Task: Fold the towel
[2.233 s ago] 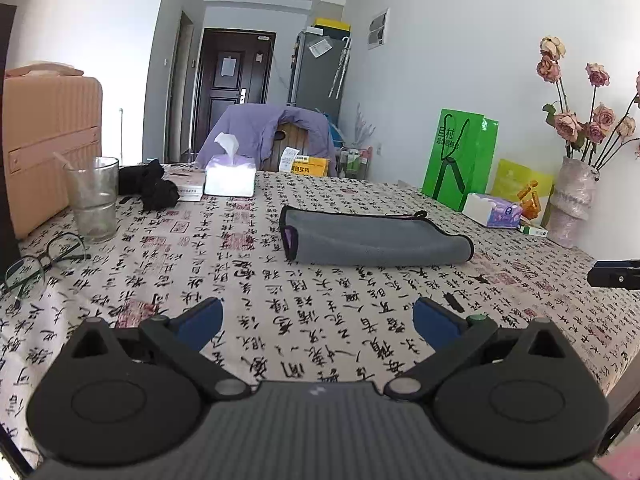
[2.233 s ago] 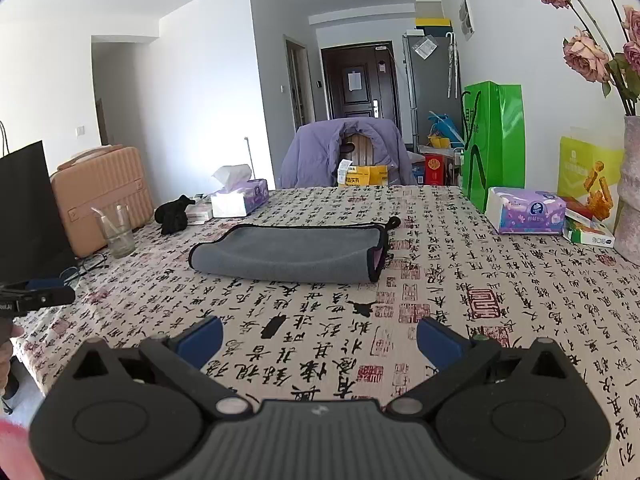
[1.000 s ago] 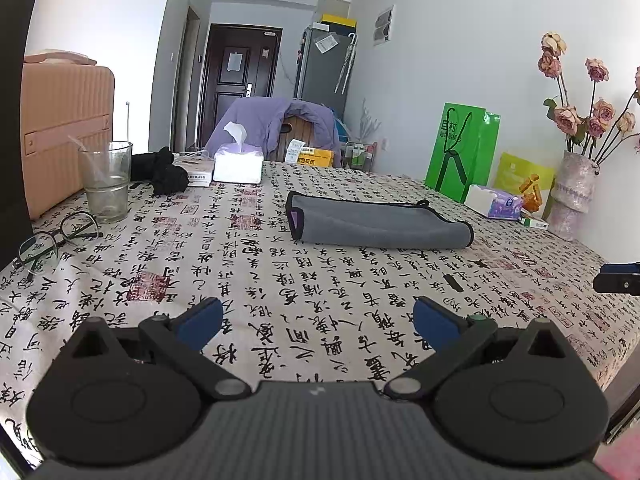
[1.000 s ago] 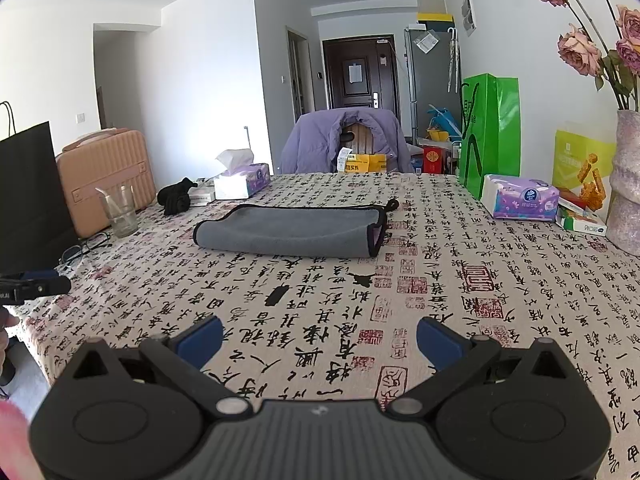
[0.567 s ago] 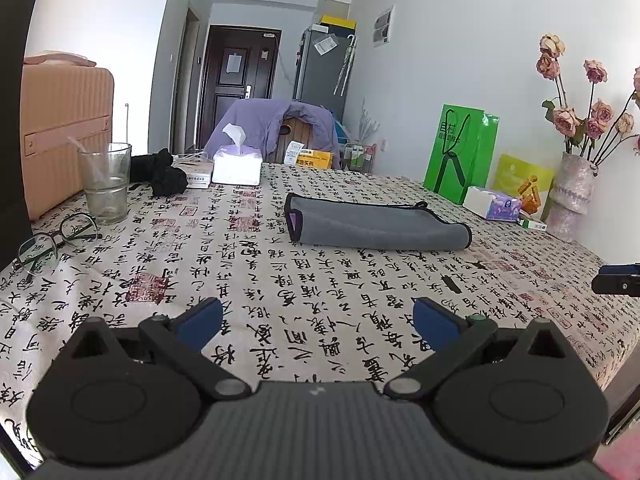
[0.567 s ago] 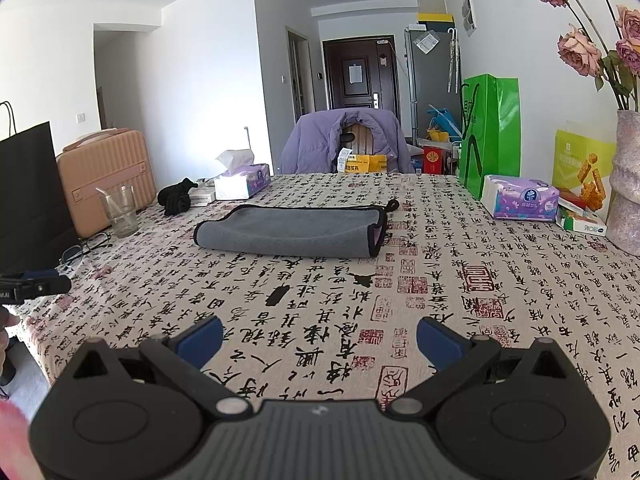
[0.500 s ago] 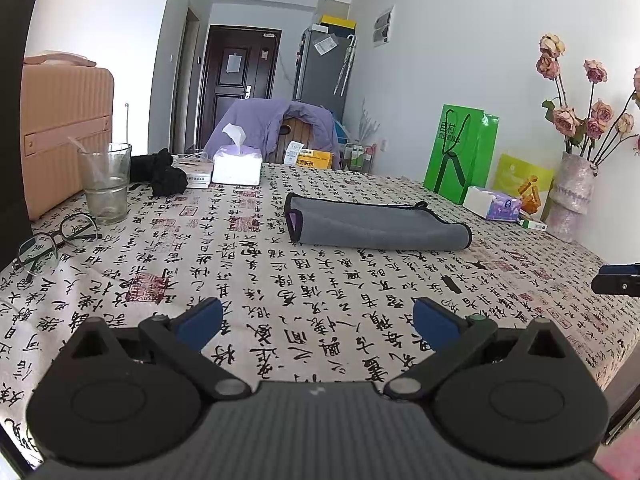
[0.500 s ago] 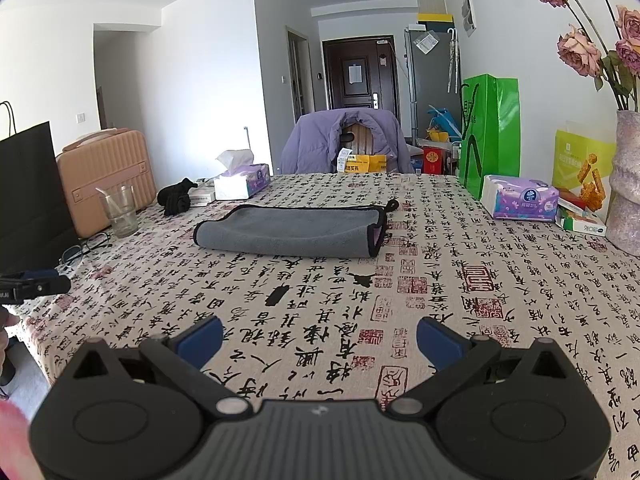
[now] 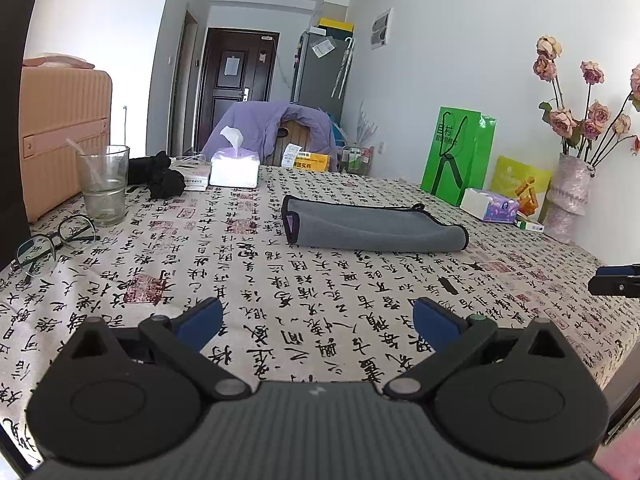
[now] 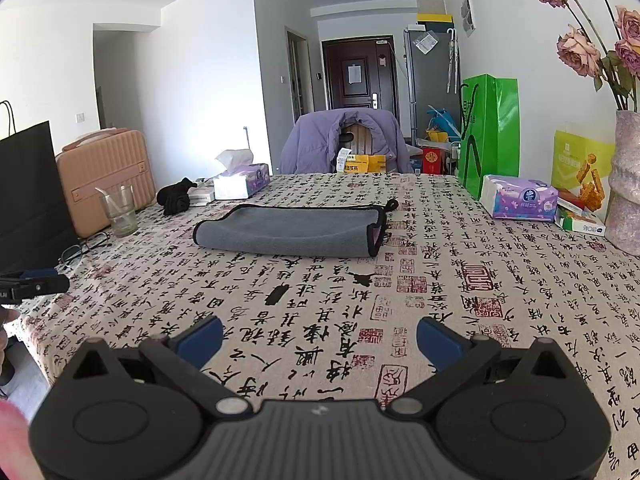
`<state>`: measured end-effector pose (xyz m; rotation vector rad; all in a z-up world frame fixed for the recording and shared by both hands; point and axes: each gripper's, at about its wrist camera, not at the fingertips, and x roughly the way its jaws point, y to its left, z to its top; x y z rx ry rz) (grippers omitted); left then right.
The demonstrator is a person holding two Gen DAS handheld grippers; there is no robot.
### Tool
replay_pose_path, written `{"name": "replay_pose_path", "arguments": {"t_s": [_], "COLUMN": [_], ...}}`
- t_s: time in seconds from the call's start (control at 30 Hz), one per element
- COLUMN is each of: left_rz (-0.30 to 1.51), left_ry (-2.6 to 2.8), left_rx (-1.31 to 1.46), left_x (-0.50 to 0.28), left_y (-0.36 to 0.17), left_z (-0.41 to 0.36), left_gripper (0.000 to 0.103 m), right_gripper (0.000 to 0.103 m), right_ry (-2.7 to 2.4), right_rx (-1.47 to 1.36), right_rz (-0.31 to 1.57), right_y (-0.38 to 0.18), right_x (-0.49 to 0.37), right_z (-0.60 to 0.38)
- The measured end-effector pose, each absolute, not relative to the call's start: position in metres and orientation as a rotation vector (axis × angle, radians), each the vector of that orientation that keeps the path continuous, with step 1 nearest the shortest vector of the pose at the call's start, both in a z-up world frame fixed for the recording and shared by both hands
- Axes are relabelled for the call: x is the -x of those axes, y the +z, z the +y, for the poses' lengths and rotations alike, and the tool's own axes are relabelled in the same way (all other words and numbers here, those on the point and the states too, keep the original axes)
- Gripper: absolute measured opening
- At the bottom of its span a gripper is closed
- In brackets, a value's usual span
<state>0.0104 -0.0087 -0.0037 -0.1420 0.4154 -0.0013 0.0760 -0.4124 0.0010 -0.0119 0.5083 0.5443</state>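
Mid-table, well ahead of both grippers, the towel point(image 9: 372, 230) lay folded into a long flat band across the calligraphy-print tablecloth point(image 9: 280, 292), apart from everything else. The left gripper point(image 9: 318, 322) hung over the table's near edge, jaws spread wide, holding nothing. The right gripper point(image 10: 319, 334) sat over the same near edge further toward the vase, equally wide open and empty. Compared with 2.2 s back, both grippers had pulled back and levelled a bit; the towel had not shifted, and nothing changed in the last half second. Towel was grey fleecy microfibre with black piped trim, purple showing at its open end, a small hanging loop at the far corner. Gripper fingers point(image 9: 200, 322) carried blue pads on black linkages. Near the left edge stood a clear glass point(image 9: 103, 184) beside wire-framed spectacles point(image 9: 52, 242).
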Motion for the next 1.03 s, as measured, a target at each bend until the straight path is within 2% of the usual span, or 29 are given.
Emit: {"name": "replay_pose_path", "arguments": {"t_s": [1.03], "left_rz": [0.420], "left_ry": [0.022], "left_rx": [0.129], "left_x": [-0.0103], "left_y": [-0.0073], "left_z": [-0.0071], "left_gripper": [0.103], "right_gripper": [0.103], "right_ry": [0.545], "right_rx": [0.013], "right_rz": [0.519], "right_y": [-0.0056], "right_x": [-0.0770], "right_z": [-0.4116]}}
